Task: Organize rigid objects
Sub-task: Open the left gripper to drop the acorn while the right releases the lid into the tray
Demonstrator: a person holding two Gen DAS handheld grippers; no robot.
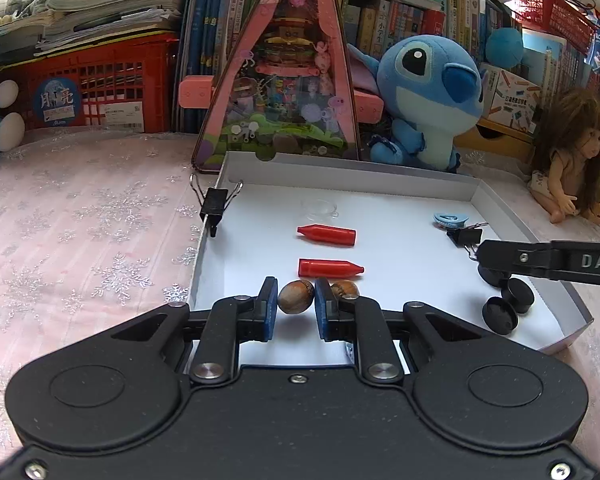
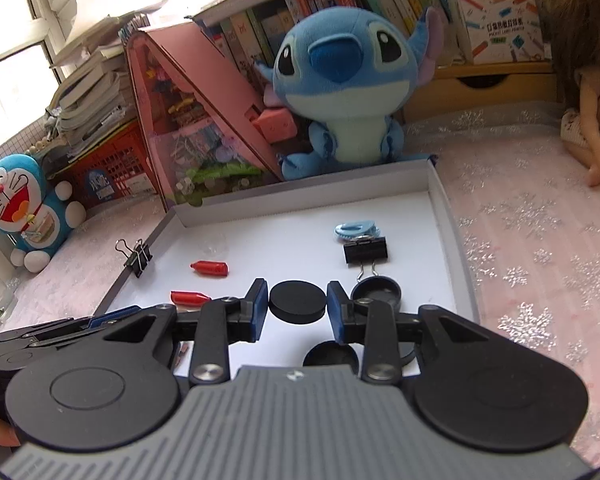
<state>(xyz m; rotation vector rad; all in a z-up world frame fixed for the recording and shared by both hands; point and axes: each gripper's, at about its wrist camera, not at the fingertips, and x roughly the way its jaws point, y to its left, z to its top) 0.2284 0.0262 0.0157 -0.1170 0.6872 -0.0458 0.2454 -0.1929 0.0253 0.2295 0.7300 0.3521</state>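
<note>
In the left wrist view my left gripper (image 1: pixel 296 290) is shut on a brown nut (image 1: pixel 296 299), just above the near part of the white tray (image 1: pixel 342 174). A second nut (image 1: pixel 345 289) lies right behind the right pad. Two red crayon-shaped pieces (image 1: pixel 327 235) (image 1: pixel 330 268) lie further in. In the right wrist view my right gripper (image 2: pixel 298 294) is shut on a black round cap (image 2: pixel 298 303). Another black cap (image 2: pixel 376 294) lies open side up beside it, and a third cap (image 2: pixel 330 356) shows below the fingers.
A black binder clip (image 2: pixel 366 250) and a blue clip (image 2: pixel 356 232) lie in the tray's right part. Another binder clip (image 1: pixel 216 202) grips the left rim. A Stitch plush (image 1: pixel 428 96), a pink triangular box (image 1: pixel 284 80) and a doll (image 1: pixel 568 156) stand around the tray on pink cloth.
</note>
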